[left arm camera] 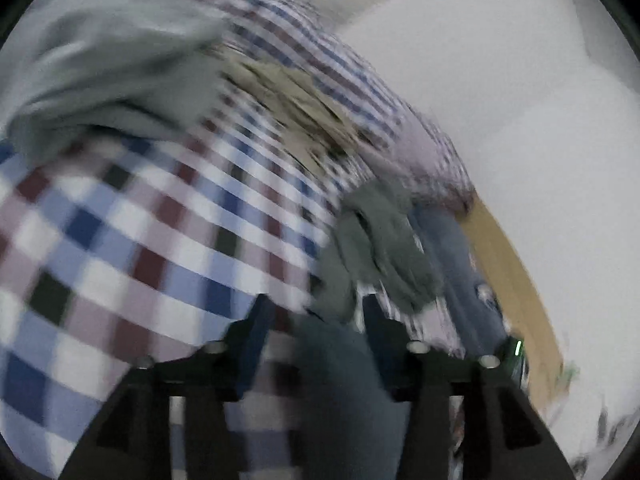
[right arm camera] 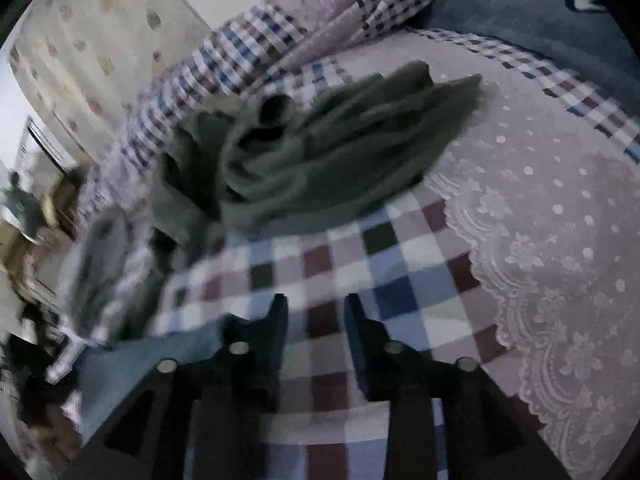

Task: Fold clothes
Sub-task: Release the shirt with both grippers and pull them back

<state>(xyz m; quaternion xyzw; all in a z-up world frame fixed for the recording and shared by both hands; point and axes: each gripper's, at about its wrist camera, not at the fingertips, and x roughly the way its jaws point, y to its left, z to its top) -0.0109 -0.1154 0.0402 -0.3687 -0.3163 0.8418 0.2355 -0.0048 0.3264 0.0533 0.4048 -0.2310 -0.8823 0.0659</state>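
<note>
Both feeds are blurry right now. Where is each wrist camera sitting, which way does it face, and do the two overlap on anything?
Left wrist: behind the left gripper, facing the checked bedcover with piled clothes; its two dark fingers show, cloth between them.
Right wrist: behind the right gripper, looking across the bedcover at the crumpled grey-green garment; fingers apart, nothing between.
Shared: the bedcover and likely the grey-green garment.

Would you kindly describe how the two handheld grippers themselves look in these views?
Both match: the left gripper and right gripper each have two dark blue fingers on black angular mounts with cut-out openings, fastened with round silver bolts. No cables, markings, hands or sleeves show.
</note>
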